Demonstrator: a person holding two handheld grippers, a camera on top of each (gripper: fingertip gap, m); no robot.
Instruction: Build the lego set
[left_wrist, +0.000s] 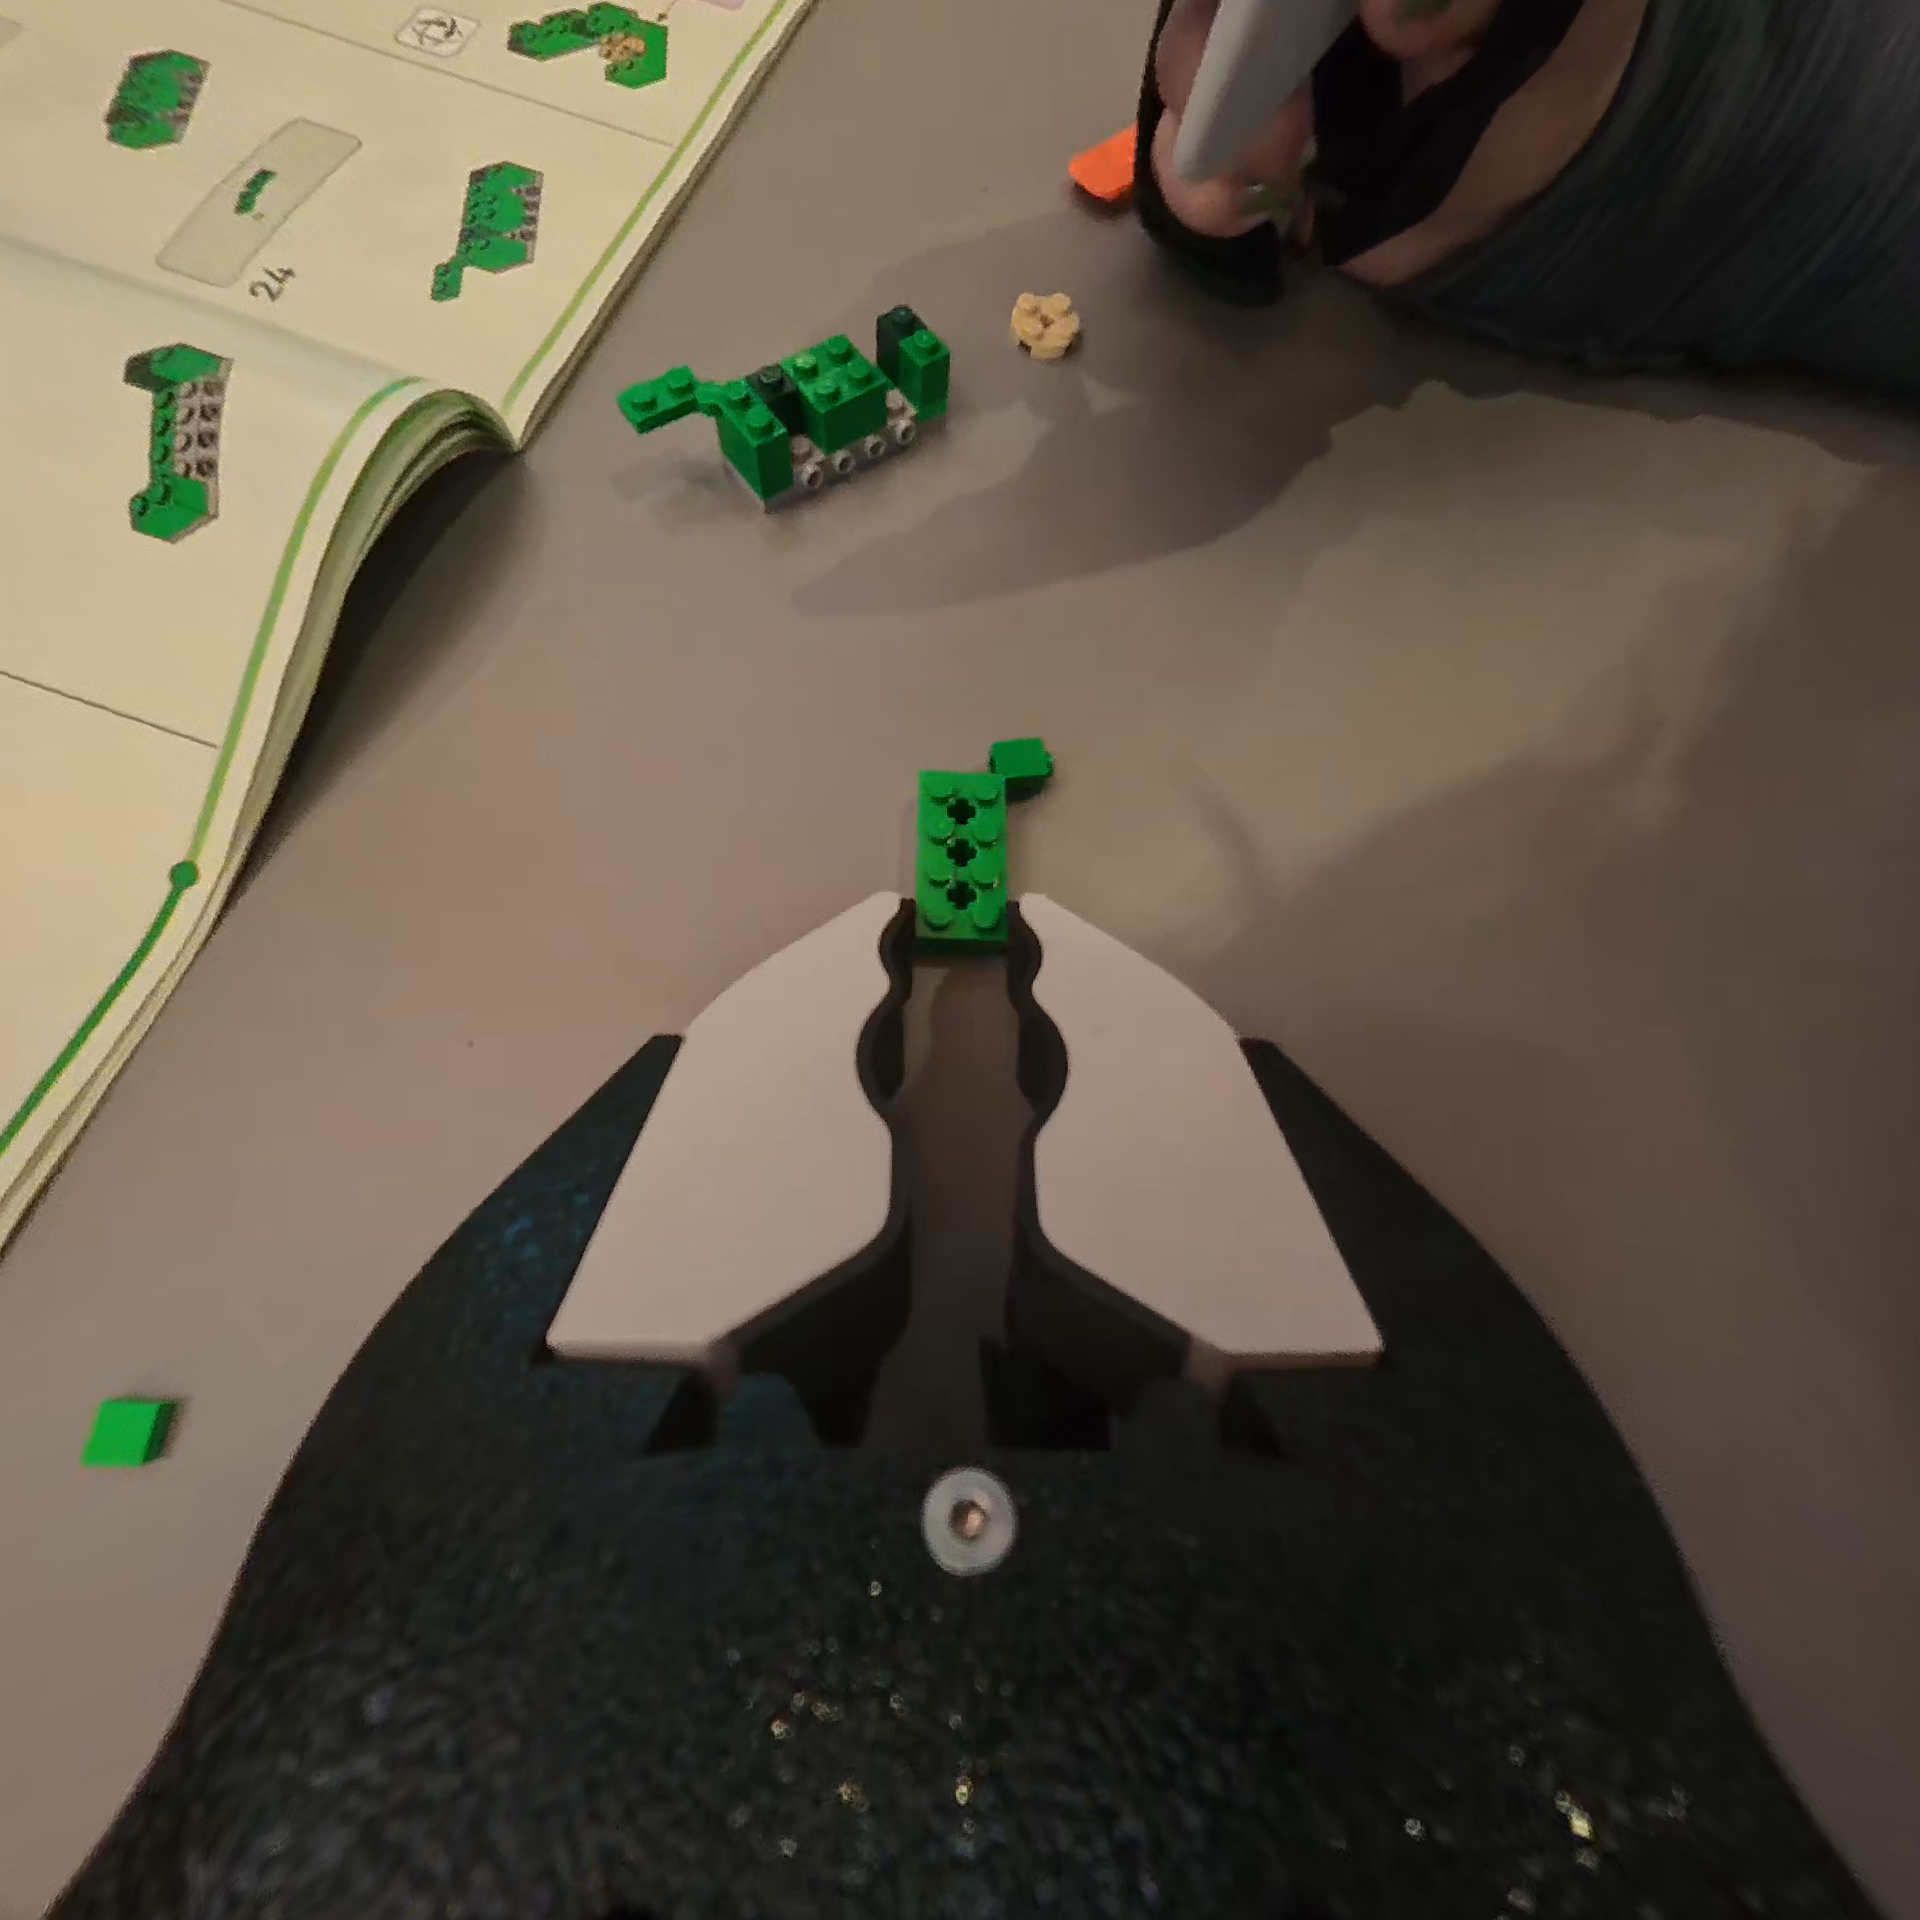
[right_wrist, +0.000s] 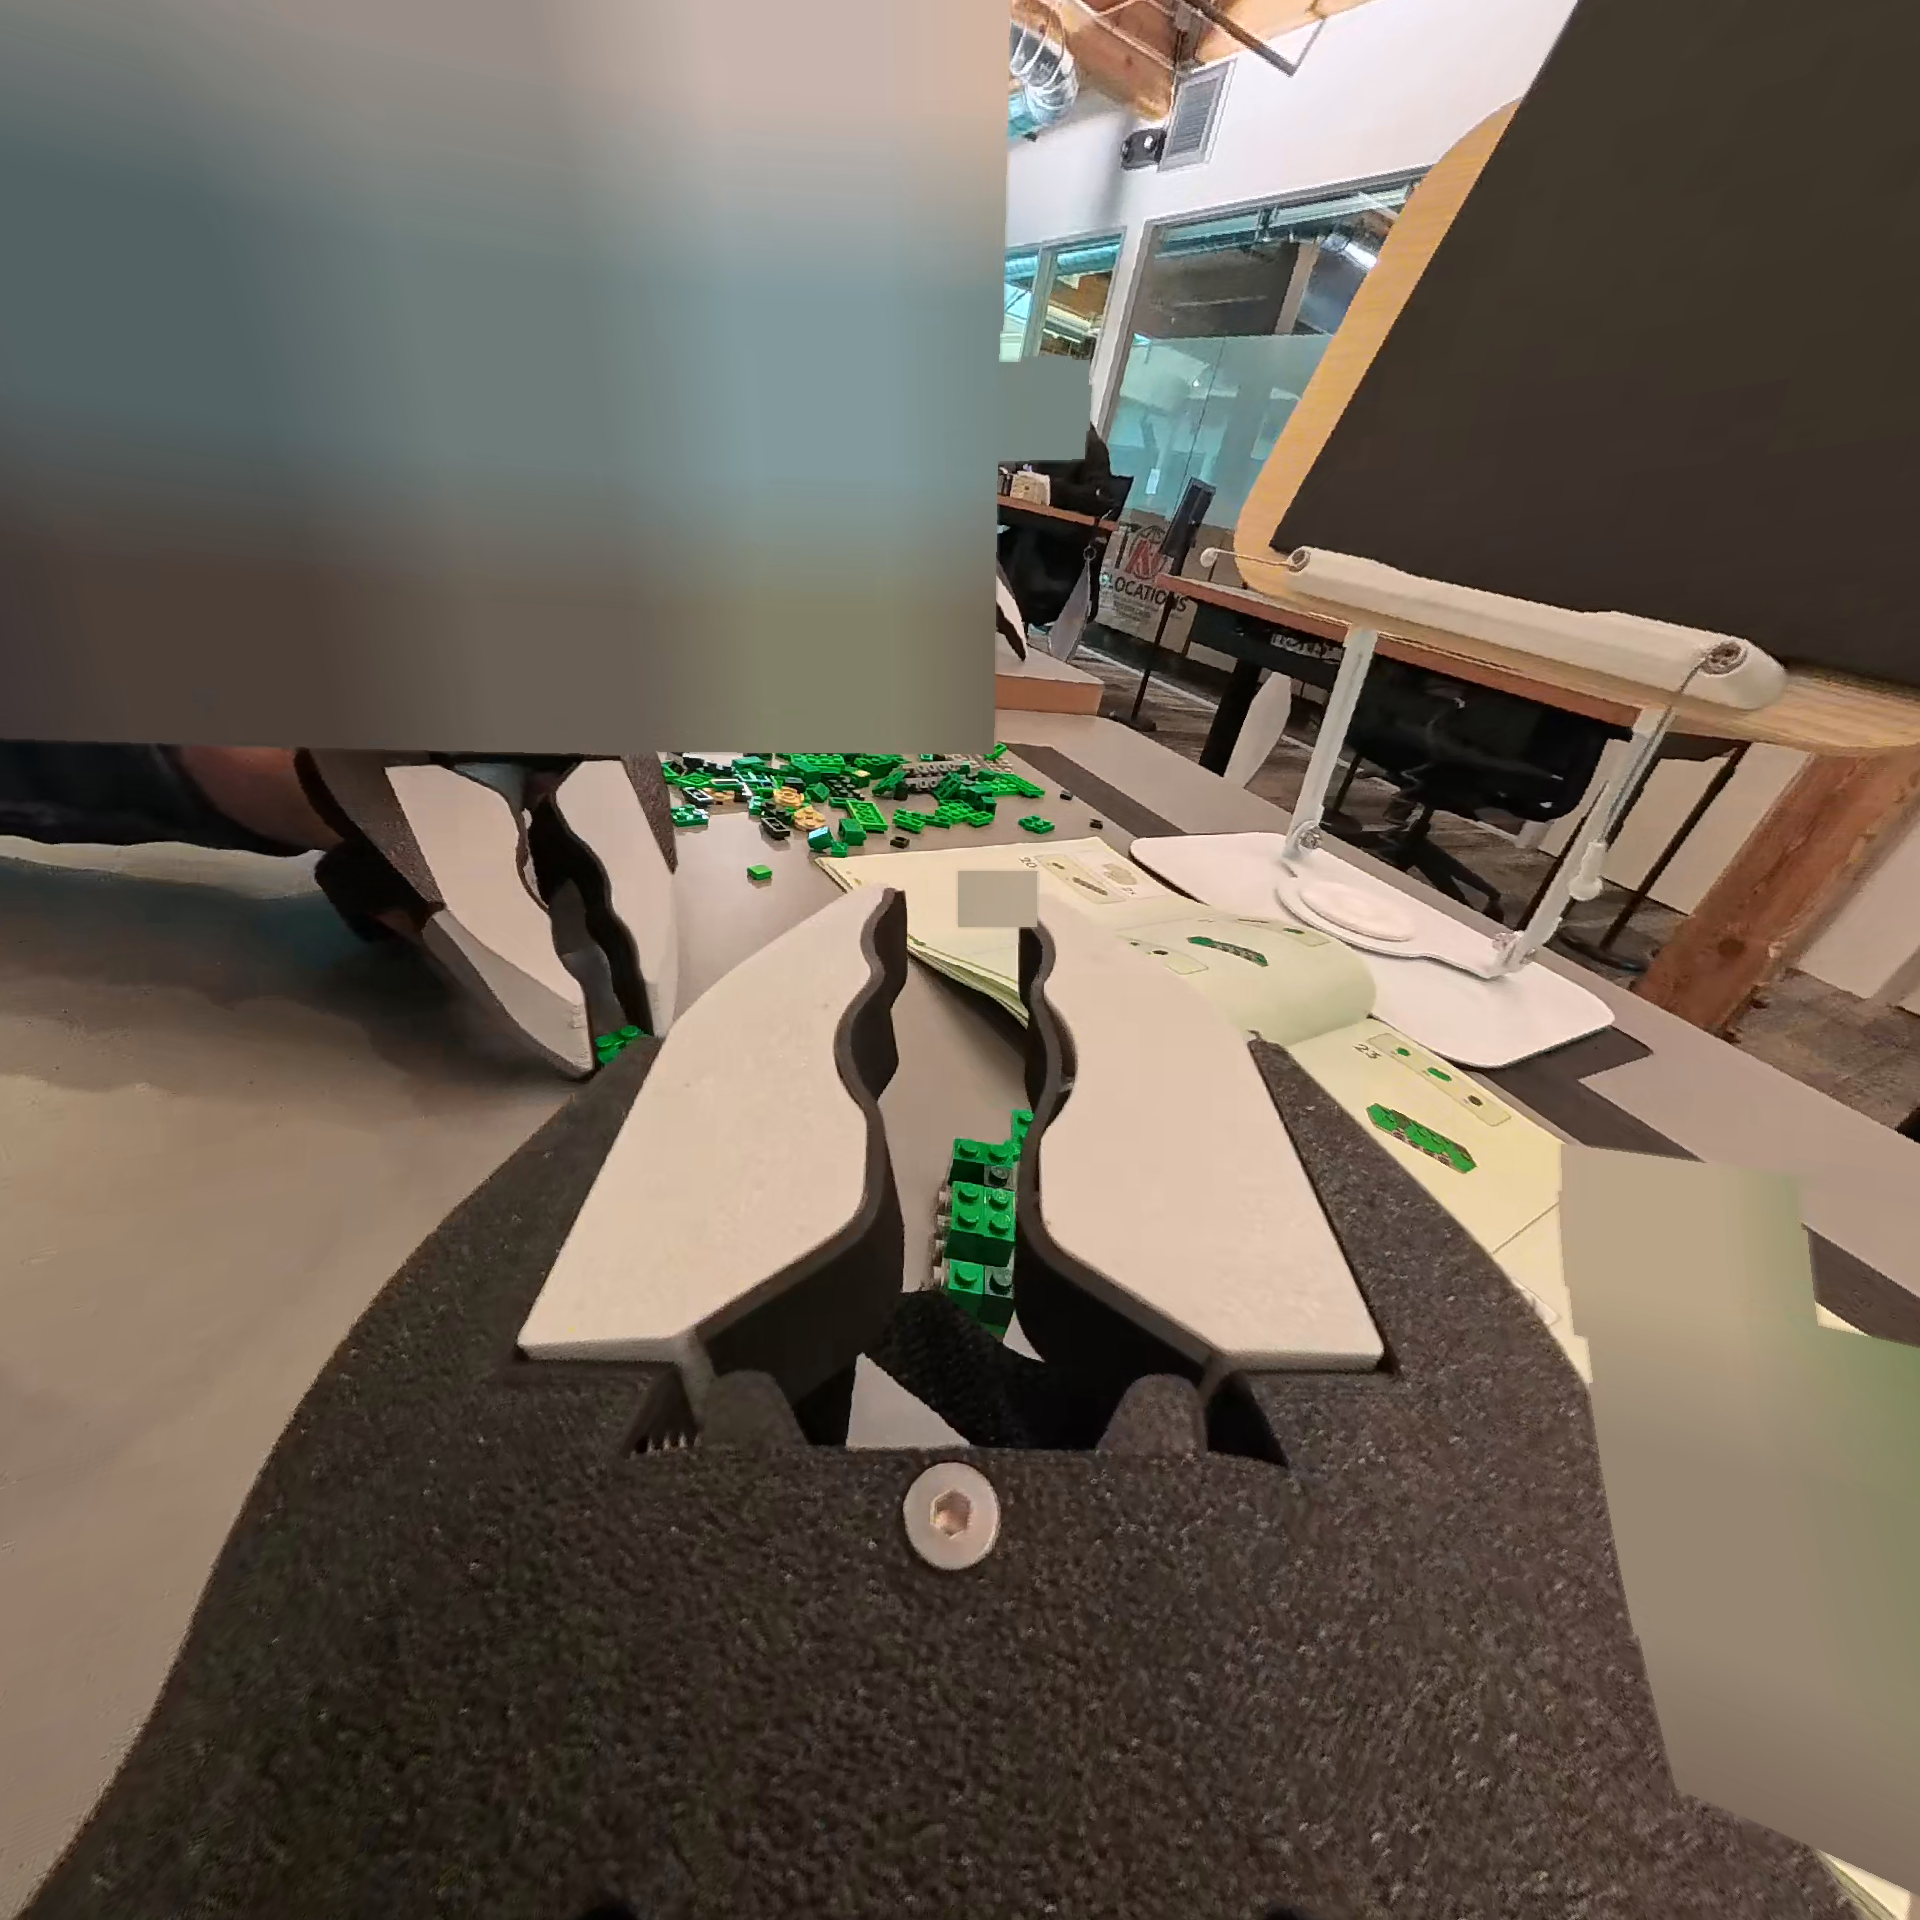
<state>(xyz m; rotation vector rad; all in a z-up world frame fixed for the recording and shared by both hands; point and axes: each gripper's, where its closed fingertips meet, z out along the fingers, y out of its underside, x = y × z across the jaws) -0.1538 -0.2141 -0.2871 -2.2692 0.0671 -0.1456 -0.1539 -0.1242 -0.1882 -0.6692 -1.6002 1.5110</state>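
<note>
The left tool (left_wrist: 961, 914) was clamped on the near end of a green plate (left_wrist: 963, 852), which lay underside up and reached forward from the fingertips, low over the grey counter (left_wrist: 1351, 831). A small green piece (left_wrist: 1021, 764) stuck out at the plate's far right corner. Farther ahead on the counter stood the partial build (left_wrist: 805, 416), green bricks on a grey base with a flat green arm to its left. A tan round piece (left_wrist: 1047, 324) lay just right of it, and an orange piece (left_wrist: 1107, 161) sat beyond, beside the right tool (left_wrist: 1247, 135) at the top edge. An open booklet (left_wrist: 260, 364) lay to the left, and a lone green tile (left_wrist: 130, 1432) near the lower left.

From the right wrist view, the right tool (right_wrist: 961, 935) had its fingers apart with nothing held; the build (right_wrist: 985, 1216) showed below, through the gap. The left tool (right_wrist: 613, 1029) stood to the left with the plate (right_wrist: 620, 1042) at its tips. A heap of loose green pieces (right_wrist: 842, 795) lay at the counter's far side, and a white lamp stand (right_wrist: 1382, 935) stood to the right.
</note>
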